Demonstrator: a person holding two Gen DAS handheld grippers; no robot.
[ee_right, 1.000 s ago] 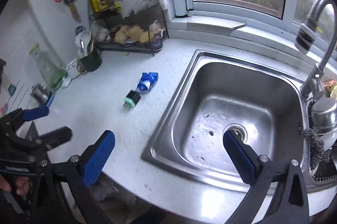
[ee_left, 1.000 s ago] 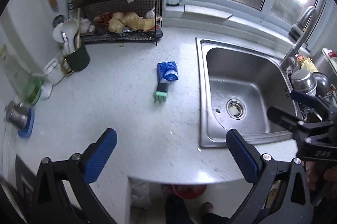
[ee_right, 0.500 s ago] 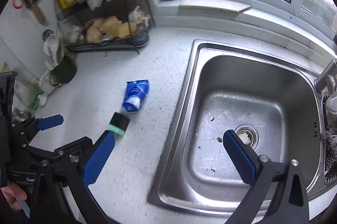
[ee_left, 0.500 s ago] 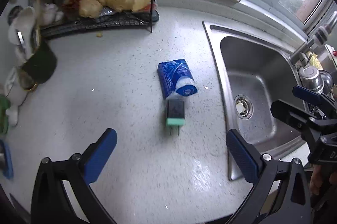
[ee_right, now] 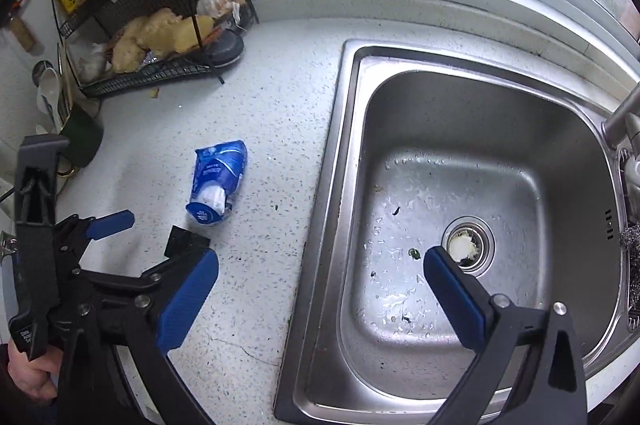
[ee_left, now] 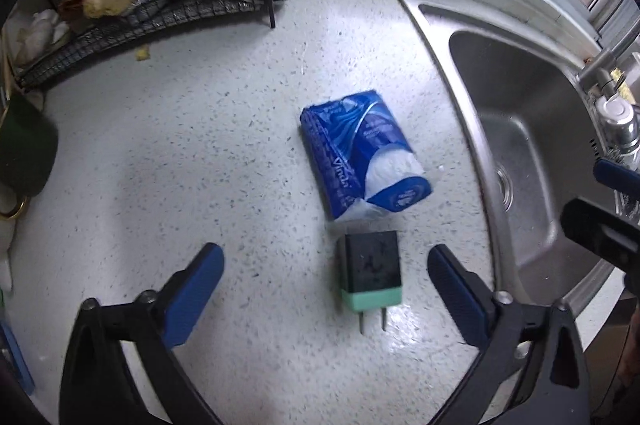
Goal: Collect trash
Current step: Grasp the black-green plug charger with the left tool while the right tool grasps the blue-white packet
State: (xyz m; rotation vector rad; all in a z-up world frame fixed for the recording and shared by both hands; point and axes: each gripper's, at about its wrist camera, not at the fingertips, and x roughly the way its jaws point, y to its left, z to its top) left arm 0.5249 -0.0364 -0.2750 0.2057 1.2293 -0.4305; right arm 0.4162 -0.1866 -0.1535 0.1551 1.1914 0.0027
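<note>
Left wrist view shows the speckled white counter (ee_left: 180, 145) from close above, with a blue tissue packet (ee_left: 362, 161) lying flat and a black charger plug with a mint-green end (ee_left: 370, 275) just below it, the two nearly touching; the plug's two metal prongs point toward the camera. The left hand-held gripper (ee_left: 324, 275) is spread wide and released, its blue pads standing either side of the plug without touching it, and it holds nothing. This view alone shows the prongs and green end; in the right wrist view only a black corner of the plug (ee_right: 186, 241) appears, the rest hidden behind the left hand-held gripper (ee_right: 120, 241). The right wrist view alone shows the whole stainless sink (ee_right: 348, 185), with scraps and water drops on its floor and white residue in the drain (ee_right: 468, 245). The right hand-held gripper (ee_right: 320, 289) is likewise wide open and empty, one pad over the counter edge, the other over the sink basin. A wire rack (ee_right: 168, 69) holding ginger root (ee_right: 160, 33) stands at the back of the counter, well apart from the tissue packet (ee_right: 218, 181).
</note>
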